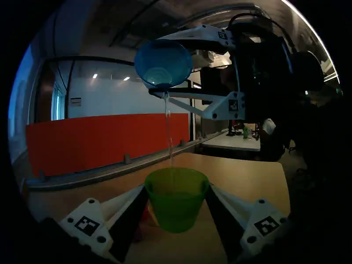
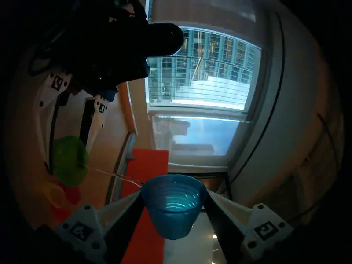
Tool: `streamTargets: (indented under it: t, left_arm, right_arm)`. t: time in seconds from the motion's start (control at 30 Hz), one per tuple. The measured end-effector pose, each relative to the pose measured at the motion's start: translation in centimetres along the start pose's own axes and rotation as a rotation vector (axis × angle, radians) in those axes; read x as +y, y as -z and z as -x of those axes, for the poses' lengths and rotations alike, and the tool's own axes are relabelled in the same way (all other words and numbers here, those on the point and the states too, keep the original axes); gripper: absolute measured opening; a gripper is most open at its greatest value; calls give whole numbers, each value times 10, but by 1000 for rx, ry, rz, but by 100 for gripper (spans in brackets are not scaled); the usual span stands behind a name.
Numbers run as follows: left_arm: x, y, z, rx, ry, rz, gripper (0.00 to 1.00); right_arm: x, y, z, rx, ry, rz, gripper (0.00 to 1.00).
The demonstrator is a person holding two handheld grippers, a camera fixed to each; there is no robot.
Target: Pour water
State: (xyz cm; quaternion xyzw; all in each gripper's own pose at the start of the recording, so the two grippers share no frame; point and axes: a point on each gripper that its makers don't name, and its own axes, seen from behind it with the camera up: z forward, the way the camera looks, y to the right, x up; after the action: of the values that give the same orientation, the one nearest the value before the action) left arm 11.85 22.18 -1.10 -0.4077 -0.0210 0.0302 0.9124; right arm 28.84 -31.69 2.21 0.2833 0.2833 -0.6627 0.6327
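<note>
Gripping the green cup (image 1: 177, 207) by its sides, the left claw (image 1: 176, 196) holds it upright at the near edge of the left gripper view, with both fingers pressed against its wall. Whether the cup rests on the wooden worktop (image 1: 251, 176) or hangs just above it I cannot tell. Higher up, the right claw (image 1: 155, 66) clamps a blue cup (image 1: 163, 64) between its two fingers. That cup is tipped far over, its mouth facing the camera and some water pooled at its low side. A thin stream of water (image 1: 167, 127) falls from the blue cup's lower rim straight into the green cup.

Small orange and red things (image 1: 147, 215) lie just behind the green cup on its left. Beyond the worktop's far edge runs a red panel (image 1: 105, 141) below a glass wall.

From the right gripper view, the blue cup sits tight between the right claw's fingers. The green cup is far off to the left, and a large window (image 2: 207, 70) shows buildings behind.
</note>
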Motion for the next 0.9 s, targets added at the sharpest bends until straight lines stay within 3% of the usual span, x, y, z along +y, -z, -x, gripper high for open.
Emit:
streamTargets:
  t: [0.4,0.9]
  left_arm:
    - [0,-1,-2,3,0,-1,86]
    - [1,0,-3,5,-2,0,85]
  right_arm:
    - [-3,0,-8,7,51,-1,91]
    - [-5,3,-8,10,10,-4,91]
